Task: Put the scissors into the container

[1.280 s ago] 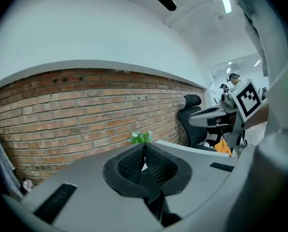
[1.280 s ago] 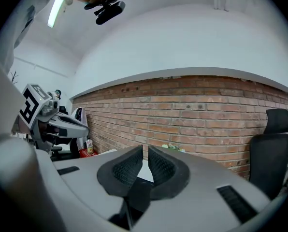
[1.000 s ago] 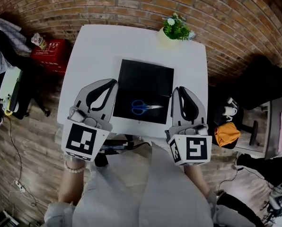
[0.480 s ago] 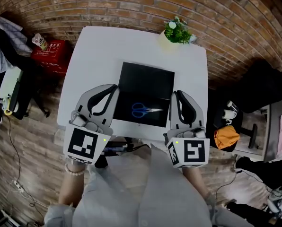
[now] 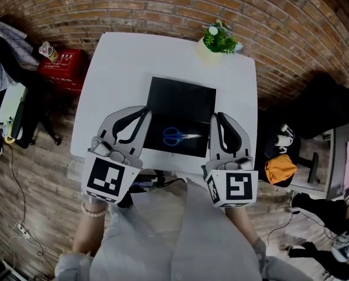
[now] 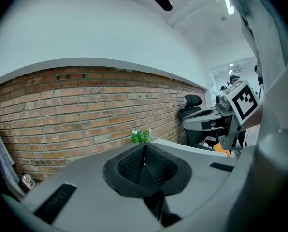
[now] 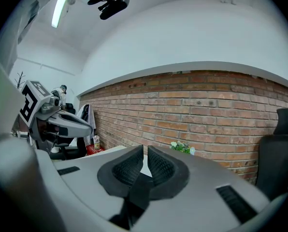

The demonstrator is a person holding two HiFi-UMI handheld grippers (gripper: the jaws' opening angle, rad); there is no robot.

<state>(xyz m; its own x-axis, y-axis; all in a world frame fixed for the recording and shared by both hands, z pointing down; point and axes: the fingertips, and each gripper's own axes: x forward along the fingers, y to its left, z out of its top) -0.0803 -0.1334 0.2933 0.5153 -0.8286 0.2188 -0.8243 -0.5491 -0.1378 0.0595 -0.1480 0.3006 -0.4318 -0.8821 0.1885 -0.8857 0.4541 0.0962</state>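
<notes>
Blue-handled scissors (image 5: pixel 177 136) lie flat on the black rectangular container (image 5: pixel 186 98) in the middle of the white table (image 5: pixel 122 63), blades pointing right. My left gripper (image 5: pixel 143 109) hovers by the container's left edge, jaws shut and holding nothing. My right gripper (image 5: pixel 215 117) hangs at the container's right edge, its jaws together with only a thin slit between them, also holding nothing. In the left gripper view the left gripper (image 6: pixel 144 146) has its pads touching. In the right gripper view the right gripper (image 7: pixel 145 150) points toward the brick wall. The scissors show in neither gripper view.
A small potted plant (image 5: pixel 218 37) stands at the table's far right corner. A red box (image 5: pixel 63 63) sits on the floor to the left. A black office chair (image 5: pixel 327 98) and an orange object (image 5: pixel 280 165) lie right of the table. A brick wall (image 6: pixel 62 110) runs behind.
Both grippers have drifted slightly inward and toward the person. The scissors have stayed in the same place on the black container.
</notes>
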